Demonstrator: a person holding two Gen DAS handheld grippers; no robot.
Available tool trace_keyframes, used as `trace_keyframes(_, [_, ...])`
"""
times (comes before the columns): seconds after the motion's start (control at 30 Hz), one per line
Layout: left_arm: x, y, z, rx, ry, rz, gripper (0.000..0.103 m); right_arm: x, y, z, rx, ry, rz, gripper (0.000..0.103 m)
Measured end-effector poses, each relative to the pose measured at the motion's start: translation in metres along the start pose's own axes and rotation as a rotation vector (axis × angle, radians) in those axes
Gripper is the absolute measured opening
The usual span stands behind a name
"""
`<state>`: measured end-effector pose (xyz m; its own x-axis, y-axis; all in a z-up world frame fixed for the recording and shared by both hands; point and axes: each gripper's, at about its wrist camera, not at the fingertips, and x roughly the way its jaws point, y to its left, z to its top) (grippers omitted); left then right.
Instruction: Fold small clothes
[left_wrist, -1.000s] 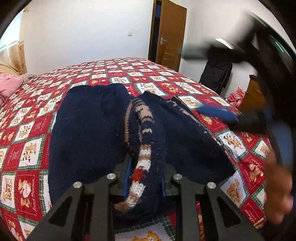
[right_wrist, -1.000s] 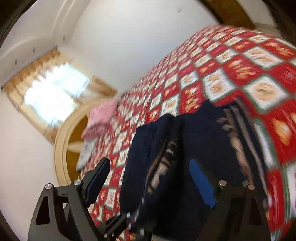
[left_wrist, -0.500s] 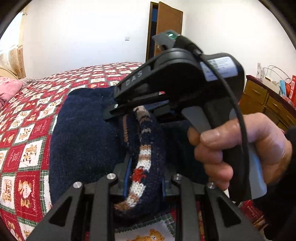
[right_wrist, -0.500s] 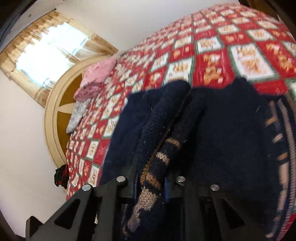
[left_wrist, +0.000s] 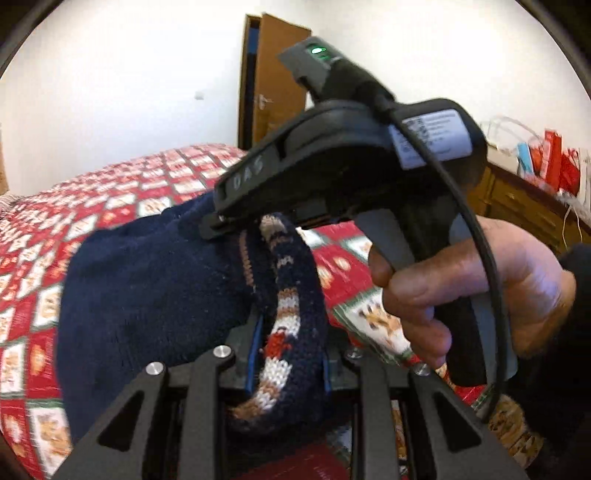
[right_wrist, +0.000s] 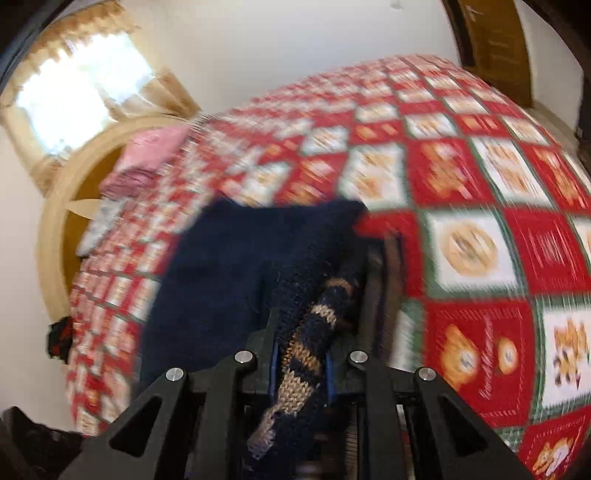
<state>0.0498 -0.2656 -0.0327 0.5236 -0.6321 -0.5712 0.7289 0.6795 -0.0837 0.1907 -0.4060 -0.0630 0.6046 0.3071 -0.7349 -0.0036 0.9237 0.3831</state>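
A navy knitted sweater (left_wrist: 147, 288) with a tan, white and red striped hem (left_wrist: 284, 306) lies partly raised over the red patchwork bedspread (left_wrist: 166, 177). My left gripper (left_wrist: 288, 350) is shut on the striped hem. In the right wrist view, my right gripper (right_wrist: 301, 365) is shut on another stretch of striped edge, and the sweater's navy body (right_wrist: 221, 280) spreads away to the left over the bedspread (right_wrist: 472, 240). The left wrist view shows a hand (left_wrist: 461, 295) holding the right gripper just above and beyond the left one, its fingers at the sweater's fold.
Pink bedding (right_wrist: 155, 147) lies by the curved wooden headboard (right_wrist: 55, 229) under a bright window (right_wrist: 74, 92). A brown door (left_wrist: 273, 92) stands open behind the bed. A wooden dresser (left_wrist: 524, 206) with red bags on top stands at the right.
The right gripper went from open to shut on the sweater's striped edge. It swung in close in front of the left gripper, and both have shifted with the sweater, which is now bunched between them.
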Motion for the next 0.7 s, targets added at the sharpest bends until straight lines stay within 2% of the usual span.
trace_keyframes(0.1, [0.02,-0.007,-0.017,0.005,0.057,-0.006,0.026,0.009,-0.025,-0.017,0.067,-0.011,0.042,0.019])
trace_keyframes(0.17, [0.018,-0.01,-0.023,0.033,0.022,0.01,0.029,0.01,-0.033,-0.02,0.096,-0.035,0.066,0.023])
trace_keyframes(0.23, [0.013,-0.012,-0.023,0.045,0.02,0.003,0.041,0.01,-0.031,-0.02,0.083,-0.054,0.045,0.039])
trace_keyframes(0.27, [0.008,-0.011,-0.021,0.041,0.029,-0.02,0.053,0.008,-0.031,-0.02,0.081,-0.052,0.035,0.042])
trace_keyframes(0.33, [-0.006,-0.009,-0.019,0.035,0.05,-0.062,0.071,-0.003,-0.034,-0.018,0.135,-0.036,0.036,0.042])
trace_keyframes(0.37, [-0.015,-0.007,-0.018,0.035,0.05,-0.08,0.074,-0.014,-0.037,-0.017,0.188,-0.049,0.037,0.042])
trace_keyframes(0.4, [-0.023,-0.005,-0.018,0.036,0.043,-0.088,0.074,-0.03,-0.041,-0.019,0.235,-0.089,0.043,0.042])
trace_keyframes(0.43, [-0.034,0.005,-0.018,0.033,0.032,-0.096,0.078,-0.054,-0.042,-0.026,0.26,-0.166,0.023,0.042])
trace_keyframes(0.5, [-0.045,0.032,-0.017,0.002,0.023,-0.086,0.092,-0.093,-0.024,-0.046,0.199,-0.263,-0.113,0.042])
trace_keyframes(0.53, [-0.056,0.045,-0.02,-0.025,0.015,-0.069,0.094,-0.102,-0.012,-0.054,0.151,-0.27,-0.148,0.042])
trace_keyframes(0.63, [-0.076,0.081,-0.03,-0.103,0.002,-0.013,0.094,-0.114,0.034,-0.09,0.013,-0.259,-0.183,0.042])
trace_keyframes(0.7, [-0.074,0.101,-0.035,-0.156,0.012,0.082,0.094,-0.111,0.059,-0.113,-0.04,-0.251,-0.2,0.042])
